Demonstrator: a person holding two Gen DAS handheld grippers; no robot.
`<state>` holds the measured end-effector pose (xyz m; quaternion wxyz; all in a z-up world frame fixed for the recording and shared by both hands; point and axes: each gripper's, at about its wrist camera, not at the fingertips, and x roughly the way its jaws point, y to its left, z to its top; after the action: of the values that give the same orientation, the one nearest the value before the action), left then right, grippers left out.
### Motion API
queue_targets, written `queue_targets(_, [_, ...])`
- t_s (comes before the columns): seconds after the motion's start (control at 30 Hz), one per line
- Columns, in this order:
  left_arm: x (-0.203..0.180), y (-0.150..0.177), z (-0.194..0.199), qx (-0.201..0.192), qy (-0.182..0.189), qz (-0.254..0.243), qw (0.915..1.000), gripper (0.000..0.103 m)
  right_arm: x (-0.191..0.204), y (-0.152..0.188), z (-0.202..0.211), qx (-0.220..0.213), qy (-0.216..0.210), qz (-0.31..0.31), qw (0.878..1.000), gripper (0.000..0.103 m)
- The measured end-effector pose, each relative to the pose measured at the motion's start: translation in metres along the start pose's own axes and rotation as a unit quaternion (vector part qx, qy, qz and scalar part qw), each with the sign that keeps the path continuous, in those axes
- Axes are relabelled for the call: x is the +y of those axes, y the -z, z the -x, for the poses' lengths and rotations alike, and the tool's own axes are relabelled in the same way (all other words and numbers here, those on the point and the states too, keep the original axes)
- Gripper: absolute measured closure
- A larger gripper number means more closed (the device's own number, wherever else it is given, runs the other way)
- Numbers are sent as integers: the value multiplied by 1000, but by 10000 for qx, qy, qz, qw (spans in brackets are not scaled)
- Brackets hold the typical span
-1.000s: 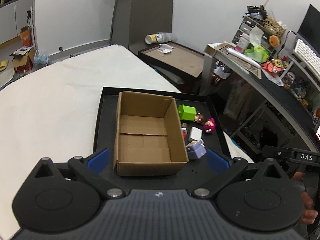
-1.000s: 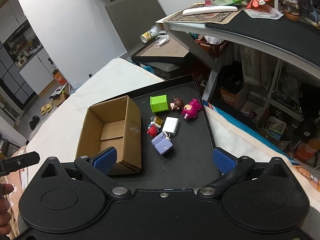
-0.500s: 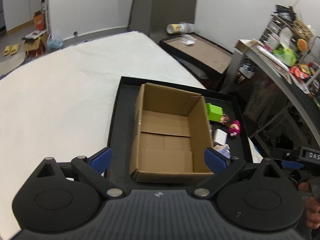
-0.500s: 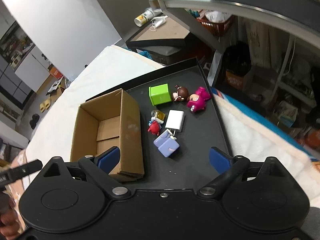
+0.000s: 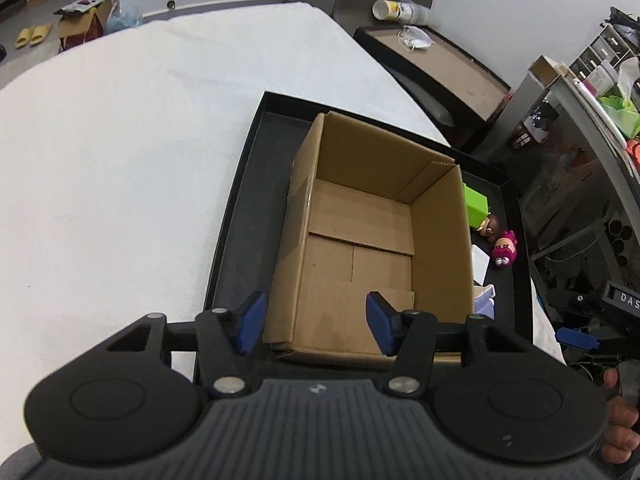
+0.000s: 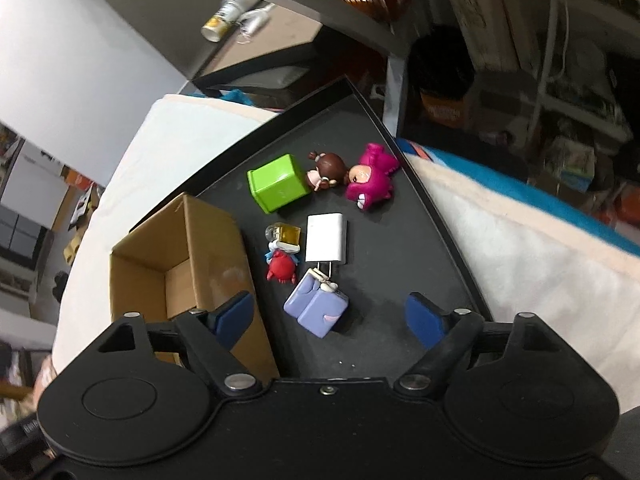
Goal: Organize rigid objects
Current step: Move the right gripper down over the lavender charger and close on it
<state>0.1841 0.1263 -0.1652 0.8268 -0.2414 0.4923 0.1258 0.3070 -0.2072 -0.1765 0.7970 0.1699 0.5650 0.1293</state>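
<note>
An open, empty cardboard box (image 5: pixel 360 248) stands in a black tray (image 5: pixel 248 184). Right of it on the tray lie a green cube (image 6: pixel 278 188), a brown-haired doll (image 6: pixel 326 170), a magenta figure (image 6: pixel 370 178), a white charger (image 6: pixel 326 239), a red crab toy (image 6: pixel 282 268), a small yellow piece (image 6: pixel 288 234) and a lavender block (image 6: pixel 316 306). My left gripper (image 5: pixel 314 322) is open, its fingers either side of the box's near left corner. My right gripper (image 6: pixel 332 318) is open just above the lavender block, left finger over the box wall (image 6: pixel 224 264).
The tray sits on a white cloth-covered table (image 5: pixel 120 140). A dark side table (image 5: pixel 436 60) with a can and a mask stands beyond. A cluttered desk and shelves (image 5: pixel 592 112) are to the right. The tray's right rim (image 6: pixel 436 208) borders a white and blue blanket.
Both grippers have moved forward and down toward the tray. The left one narrowed its opening and now brackets the box's near corner; the right one came down over the lavender block.
</note>
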Motion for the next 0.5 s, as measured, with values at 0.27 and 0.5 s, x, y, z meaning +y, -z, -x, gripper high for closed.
queue_targets(0.27, [8, -9, -24, 264, -18, 113, 9996, 58, -6, -5, -35, 314, -17, -644, 9974, 28])
queue_targets(0.5, [6, -15, -39, 516, -29, 64, 9986, 62, -5, -8, -60, 517, 65, -1059, 9930, 29])
